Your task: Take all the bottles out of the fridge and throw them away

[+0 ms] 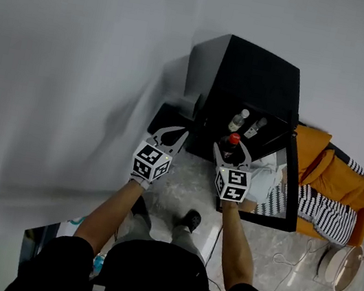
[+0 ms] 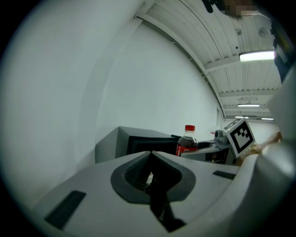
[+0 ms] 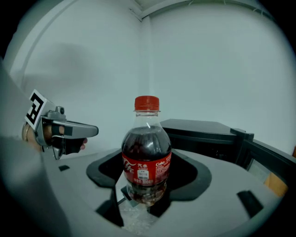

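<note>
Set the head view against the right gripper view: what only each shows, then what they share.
Only the head view: two clear bottles inside the open fridge, and orange cushions. Only the right gripper view: the label print on the cola bottle. Both: that bottle gripped in the right claw, the left claw beside it, the black fridge.

— What's off to your right?
— An orange cushion with striped fabric beside it; nearer you, a round pale object and a loose cable lie on the marble floor
</note>
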Motion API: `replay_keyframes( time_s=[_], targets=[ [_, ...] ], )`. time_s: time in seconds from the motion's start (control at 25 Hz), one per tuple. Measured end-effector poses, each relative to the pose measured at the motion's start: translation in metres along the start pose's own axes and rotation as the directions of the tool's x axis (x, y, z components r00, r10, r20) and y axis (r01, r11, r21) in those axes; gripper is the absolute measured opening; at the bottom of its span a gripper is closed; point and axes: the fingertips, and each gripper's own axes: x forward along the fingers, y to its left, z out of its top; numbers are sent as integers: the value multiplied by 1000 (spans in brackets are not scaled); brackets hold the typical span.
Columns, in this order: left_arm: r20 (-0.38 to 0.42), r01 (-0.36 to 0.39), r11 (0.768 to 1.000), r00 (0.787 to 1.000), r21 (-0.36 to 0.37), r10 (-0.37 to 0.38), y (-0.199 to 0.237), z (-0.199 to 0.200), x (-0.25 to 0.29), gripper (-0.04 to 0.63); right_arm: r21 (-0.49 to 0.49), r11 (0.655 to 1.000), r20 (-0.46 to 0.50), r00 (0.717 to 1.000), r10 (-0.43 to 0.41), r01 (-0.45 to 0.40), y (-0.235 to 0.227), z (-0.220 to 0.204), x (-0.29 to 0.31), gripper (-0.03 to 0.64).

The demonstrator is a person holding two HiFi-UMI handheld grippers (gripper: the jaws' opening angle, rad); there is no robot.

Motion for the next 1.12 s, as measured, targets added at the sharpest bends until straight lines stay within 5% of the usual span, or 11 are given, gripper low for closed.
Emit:
replay_keyframes(
  time_s=[0.44,0.68,1.12],
  targets=[
    [14,-78,995,997,60,77,49,2,-96,6,-36,990,13,990,137,-137,131,28,40,301],
    [20,-121,992,993,32,120,90,-2,-141,6,-47,984,19,985,172,-171,196,36,61,301],
    [-3,-191,981,982,-9,191,134,-17,-155,6,-74,969,3,972,236,-235,227,42,107,301]
  ],
)
